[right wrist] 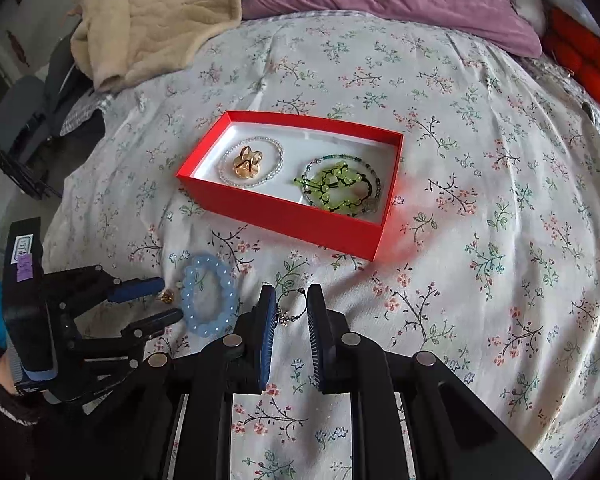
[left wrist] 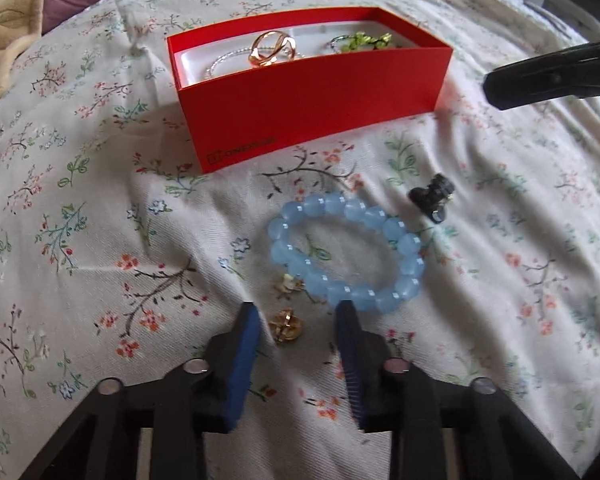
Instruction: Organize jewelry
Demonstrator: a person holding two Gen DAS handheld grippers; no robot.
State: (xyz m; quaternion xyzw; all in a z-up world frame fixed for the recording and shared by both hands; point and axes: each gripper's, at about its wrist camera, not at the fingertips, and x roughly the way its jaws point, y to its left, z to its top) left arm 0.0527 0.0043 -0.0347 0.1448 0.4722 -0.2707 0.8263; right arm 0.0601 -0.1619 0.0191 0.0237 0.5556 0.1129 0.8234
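Both grippers sit low over the floral bed (right wrist: 440, 80), jaws apart on each. The left gripper (left wrist: 298, 312) has a small gold earring (left wrist: 286, 321) between its tips, right beside the blue bracelet (left wrist: 346, 250). The right gripper (right wrist: 292, 304) straddles a thin wire ring (right wrist: 292, 306). The red box (right wrist: 284, 216) beyond already holds a gold clip (right wrist: 247, 163) and green beads (right wrist: 336, 188).

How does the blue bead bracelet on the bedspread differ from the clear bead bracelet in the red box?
The blue bead bracelet has large, cloudy blue beads; the clear bead bracelet has tiny, pale beads. The blue one lies out on the floral bedspread with nothing inside its loop; the clear one lies in the red box with a gold clip inside its loop. Both lie flat as closed loops.
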